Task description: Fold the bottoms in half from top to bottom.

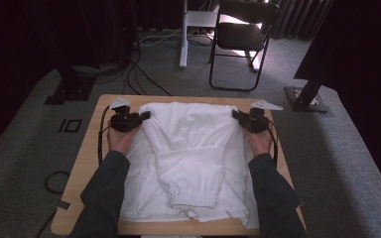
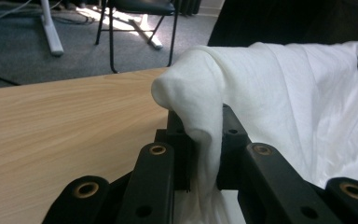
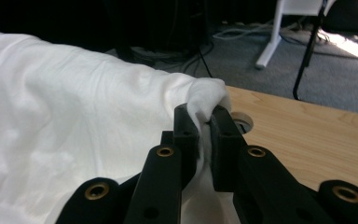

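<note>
A white garment (image 1: 188, 153) lies spread over the wooden table (image 1: 92, 156), its ribbed cuff toward the near edge. My left gripper (image 1: 145, 115) pinches the garment's far left corner, and in the left gripper view the white garment (image 2: 205, 88) bulges up between the jaws of my left gripper (image 2: 204, 135). My right gripper (image 1: 235, 114) is shut on the far right corner; the right gripper view shows the white garment (image 3: 74, 121) squeezed between the pads of my right gripper (image 3: 205, 126). Both corners are lifted off the table.
A black folding chair (image 1: 243, 34) and a white stand leg (image 1: 183, 34) are on the carpet beyond the table. Cables (image 1: 139, 79) run on the floor at far left. A round hole in the tabletop (image 3: 240, 122) sits just past the right jaws.
</note>
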Demonstrator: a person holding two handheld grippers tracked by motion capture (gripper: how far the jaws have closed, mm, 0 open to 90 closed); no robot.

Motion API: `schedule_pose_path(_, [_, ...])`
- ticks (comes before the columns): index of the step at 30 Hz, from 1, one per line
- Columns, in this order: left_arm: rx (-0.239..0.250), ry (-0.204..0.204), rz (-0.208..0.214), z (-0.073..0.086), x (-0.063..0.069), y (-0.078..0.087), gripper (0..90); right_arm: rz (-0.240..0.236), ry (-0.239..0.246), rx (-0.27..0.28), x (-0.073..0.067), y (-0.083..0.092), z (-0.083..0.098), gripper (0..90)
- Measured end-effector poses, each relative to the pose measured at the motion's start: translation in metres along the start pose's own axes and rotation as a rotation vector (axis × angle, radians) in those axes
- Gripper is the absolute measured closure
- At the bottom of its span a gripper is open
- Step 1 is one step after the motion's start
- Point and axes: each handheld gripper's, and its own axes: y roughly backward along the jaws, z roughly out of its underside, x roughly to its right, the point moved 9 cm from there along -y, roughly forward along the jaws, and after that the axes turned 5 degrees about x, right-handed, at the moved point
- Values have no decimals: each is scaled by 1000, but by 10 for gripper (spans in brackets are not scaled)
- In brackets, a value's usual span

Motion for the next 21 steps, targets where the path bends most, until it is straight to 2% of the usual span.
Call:
schedule_pose_path(2, [15,-16,23,5,9,15,801,-29,17,20,-8,18,2,832])
schedule_pose_path(8, [16,-65,56,21,27,46,801,-71,59,29,-26,49,18,830])
schedule_pose_path(11, [21,-63,73,32,35,58,801,-86,63,36,-34,63,29,828])
schedule_pose_path(12, [21,-63,73,32,35,58,801,-86,63,36,-34,63,29,828])
schedule_pose_path(13, [24,-61,82,40,41,66,801,-88,66,36,-36,68,32,829])
schedule_pose_path(14, [19,-62,86,45,44,70,801,-89,79,34,-42,76,39,827])
schedule_pose_path(17, [9,-52,91,58,52,81,800,-92,88,24,-50,87,50,826])
schedule_pose_path(18, [9,-52,91,58,52,81,799,-92,88,24,-50,87,50,826])
schedule_pose_path(19, [5,-48,100,66,57,88,799,-94,93,22,-52,91,54,826])
schedule_pose_path(21, [-4,-50,107,74,62,94,796,-96,102,10,-58,102,66,824])
